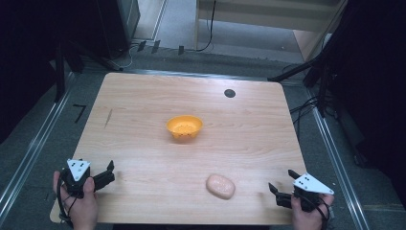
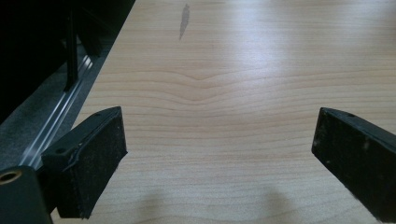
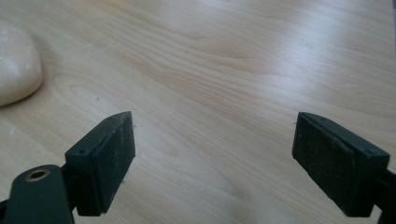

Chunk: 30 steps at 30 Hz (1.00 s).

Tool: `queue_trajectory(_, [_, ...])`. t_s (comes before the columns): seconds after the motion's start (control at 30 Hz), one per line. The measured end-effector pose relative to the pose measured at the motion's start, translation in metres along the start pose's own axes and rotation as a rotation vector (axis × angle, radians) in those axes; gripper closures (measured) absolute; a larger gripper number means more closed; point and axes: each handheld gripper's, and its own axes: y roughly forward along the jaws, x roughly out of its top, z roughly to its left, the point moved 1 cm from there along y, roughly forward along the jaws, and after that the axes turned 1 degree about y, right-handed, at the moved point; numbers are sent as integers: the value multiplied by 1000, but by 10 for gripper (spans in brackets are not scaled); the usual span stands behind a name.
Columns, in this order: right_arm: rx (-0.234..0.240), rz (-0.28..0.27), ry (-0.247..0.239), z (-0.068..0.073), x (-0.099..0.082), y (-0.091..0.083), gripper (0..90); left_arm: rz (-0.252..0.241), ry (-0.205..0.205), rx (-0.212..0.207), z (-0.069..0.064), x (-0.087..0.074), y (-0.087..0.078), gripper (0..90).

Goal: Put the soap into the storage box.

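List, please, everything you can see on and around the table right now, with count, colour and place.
bowl: one, orange, middle of the table, standing alone.
bread roll: one, pale beige, near edge of the table, right of centre, lying apart from the bowl; its edge also shows in the right gripper view.
round hole cover: one, black, far side of the table, right of centre.
dark streak: one, grey, on the table's left part.
table: one, light wood.
left claw: one, black, near left corner, jaws apart with nothing between them.
right claw: one, black, near right corner, jaws apart with nothing between them, right of the bread roll.
hands: two, at the near edge, one on each gripper.
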Motion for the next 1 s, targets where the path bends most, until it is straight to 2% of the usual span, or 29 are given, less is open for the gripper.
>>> queue_trajectory(0.13, [48, 24, -35, 3, 11, -1, 141, 4, -4, -2, 0, 0, 1, 34])
queue_trajectory(0.2, [67, 25, -42, 4, 15, -2, 142, 6, -29, -10, 3, 0, 1, 33])
queue_trajectory(0.27, [76, 29, -49, 3, 17, -1, 143, 5, -37, -14, 4, 0, 1, 33])
queue_trajectory(0.43, [134, 88, -104, 5, 23, 7, 157, 15, -16, -12, 2, 1, 1, 33])
queue_trajectory(0.47, [134, 88, -104, 5, 23, 7, 157, 15, -16, -12, 2, 1, 1, 33])
queue_trajectory(0.63, [186, 137, -169, 12, 31, 13, 157, 19, -16, -14, 2, 1, 2, 33])
queue_trajectory(0.8, [213, 149, -189, 18, 37, 17, 159, 20, -16, -16, 2, 1, 2, 33])
queue_trajectory(1.0, [256, 182, -244, 30, 47, 26, 172, 19, -10, -17, 1, 1, 2, 33])
